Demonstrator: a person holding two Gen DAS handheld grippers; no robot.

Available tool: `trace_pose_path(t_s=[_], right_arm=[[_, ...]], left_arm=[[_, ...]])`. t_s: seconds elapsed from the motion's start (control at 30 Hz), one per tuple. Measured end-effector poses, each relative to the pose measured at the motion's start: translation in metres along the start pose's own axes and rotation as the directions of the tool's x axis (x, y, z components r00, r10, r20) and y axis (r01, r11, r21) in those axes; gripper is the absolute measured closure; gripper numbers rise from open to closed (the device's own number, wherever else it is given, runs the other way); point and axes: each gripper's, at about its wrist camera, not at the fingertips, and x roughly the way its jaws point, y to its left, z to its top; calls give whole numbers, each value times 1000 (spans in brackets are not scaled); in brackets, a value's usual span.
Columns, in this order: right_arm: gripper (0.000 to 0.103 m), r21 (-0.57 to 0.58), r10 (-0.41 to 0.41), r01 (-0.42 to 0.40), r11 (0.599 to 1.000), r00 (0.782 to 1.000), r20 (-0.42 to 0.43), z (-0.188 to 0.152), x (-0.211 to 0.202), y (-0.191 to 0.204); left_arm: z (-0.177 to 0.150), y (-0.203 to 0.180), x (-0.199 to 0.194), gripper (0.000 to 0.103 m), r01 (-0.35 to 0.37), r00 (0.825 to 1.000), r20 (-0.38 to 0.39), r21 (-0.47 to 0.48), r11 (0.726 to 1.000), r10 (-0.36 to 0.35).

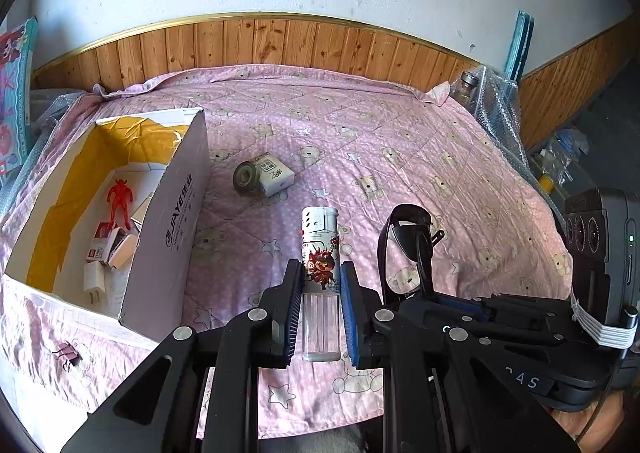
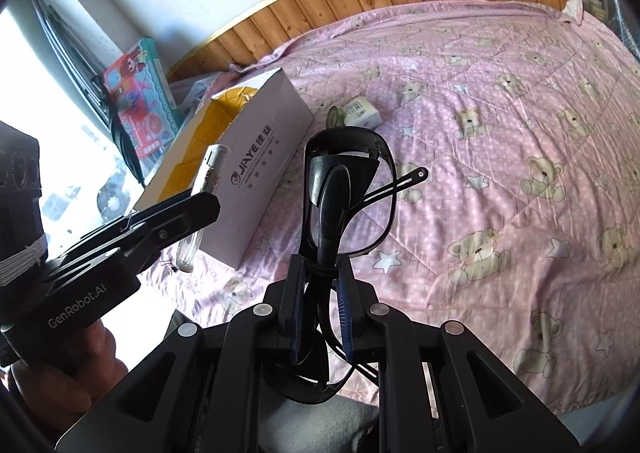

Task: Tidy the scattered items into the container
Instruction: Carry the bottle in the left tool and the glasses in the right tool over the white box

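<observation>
My left gripper [image 1: 320, 273] is shut on a lighter [image 1: 320, 237] with a clear base and a cartoon print, held above the pink bedspread to the right of the box. The white cardboard box [image 1: 172, 221] has a yellow lining and holds a red figure [image 1: 119, 197] and white chargers [image 1: 105, 253]. My right gripper [image 2: 320, 265] is shut on folded black glasses [image 2: 344, 181], close beside the left one. A tape roll [image 1: 245, 175] and a small white box [image 1: 276, 173] lie together on the bed past the lighter. A purple binder clip [image 1: 66, 353] lies in front of the box.
The bed [image 2: 520, 133] has a pink bear-print cover and a wood-panelled wall behind. A colourful toy package [image 2: 140, 109] leans at the left of the box [image 2: 260, 157]. Bubble wrap and a jar [image 1: 468, 81] sit at the far right corner.
</observation>
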Motion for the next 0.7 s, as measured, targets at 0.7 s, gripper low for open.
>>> trace_pose_path(t_s=[0.7], right_arm=[[87,-88,-3,2,996,1000,-13,-1,3,45]], left_arm=[[-6,30,-26,83,7,998,57,-71,997,-3]])
